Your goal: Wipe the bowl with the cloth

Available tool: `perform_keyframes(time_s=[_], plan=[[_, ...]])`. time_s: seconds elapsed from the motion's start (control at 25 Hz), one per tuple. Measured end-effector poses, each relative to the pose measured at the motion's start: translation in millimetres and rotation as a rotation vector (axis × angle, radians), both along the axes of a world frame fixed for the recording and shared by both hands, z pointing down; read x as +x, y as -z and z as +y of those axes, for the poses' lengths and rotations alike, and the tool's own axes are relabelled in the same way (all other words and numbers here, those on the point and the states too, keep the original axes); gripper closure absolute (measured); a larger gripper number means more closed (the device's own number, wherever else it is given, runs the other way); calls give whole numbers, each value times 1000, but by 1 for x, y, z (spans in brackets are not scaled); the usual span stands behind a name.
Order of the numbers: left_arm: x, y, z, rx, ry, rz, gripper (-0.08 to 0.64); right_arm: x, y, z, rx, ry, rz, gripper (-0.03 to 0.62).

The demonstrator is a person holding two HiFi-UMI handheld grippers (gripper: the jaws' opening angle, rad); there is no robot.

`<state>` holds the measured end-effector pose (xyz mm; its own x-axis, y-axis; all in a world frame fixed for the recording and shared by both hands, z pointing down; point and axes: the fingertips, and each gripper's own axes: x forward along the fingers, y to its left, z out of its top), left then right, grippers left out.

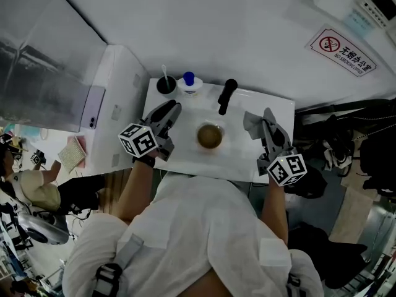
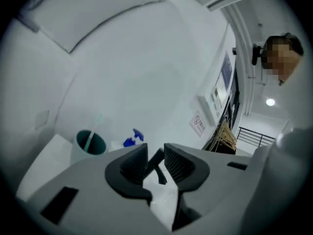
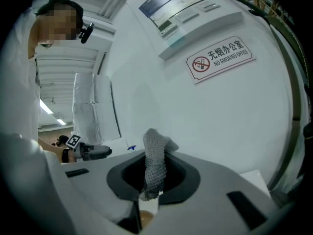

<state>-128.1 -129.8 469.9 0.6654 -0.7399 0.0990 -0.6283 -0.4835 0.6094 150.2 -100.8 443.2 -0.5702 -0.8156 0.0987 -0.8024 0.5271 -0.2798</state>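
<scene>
1. While the bowl (image 1: 210,136) sits upright near the middle of the worktop (image 1: 241,163), we hold a tool on either side of it: the left tongs (image 1: 175,107) and the right tongs (image 1: 266,119), neither touching it.
2. Our right tongs are clamped on the cloth (image 3: 155,163). It stands between the jaws as a bunched strip, its long axis upright, with a loose end poking past the tips.
3. Our left tongs stand parted with nothing between the pads; only the far end of the worktop shows through the gap.
4. From the cloth, the bowl lies inward, toward our left, and a little nearer to us than the jaw tips. Both tongs point roughly level at the wall, so we judge the bowl lies below their line too.
5. Being round, the bowl offers no long axis to line up with. Its mouth faces up, so the cloth must come at it from above.
6. The left tongs are slightly nearer the rim, so we judge they should steady the bowl while the right tips down and swings in.
</scene>
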Motion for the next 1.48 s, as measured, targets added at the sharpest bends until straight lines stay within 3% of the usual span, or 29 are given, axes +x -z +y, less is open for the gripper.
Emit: perform_keyframes(time_s=[0.2,0.32,0.52,0.8,1.48], plan=[[-10,53,6,246,36,-31,532,8,16,4,63,1,24,546],[-8,70,10,318,66,-61,534,13,26,4,86,-6,15,549],[1,90,23,423,56,-184,534,11,37,6,124,7,50,552],[1,95,39,462,52,-262,534,-2,44,12,157,38,101,552],[8,101,44,476,13,-240,534,-7,60,18,203,30,129,552]])
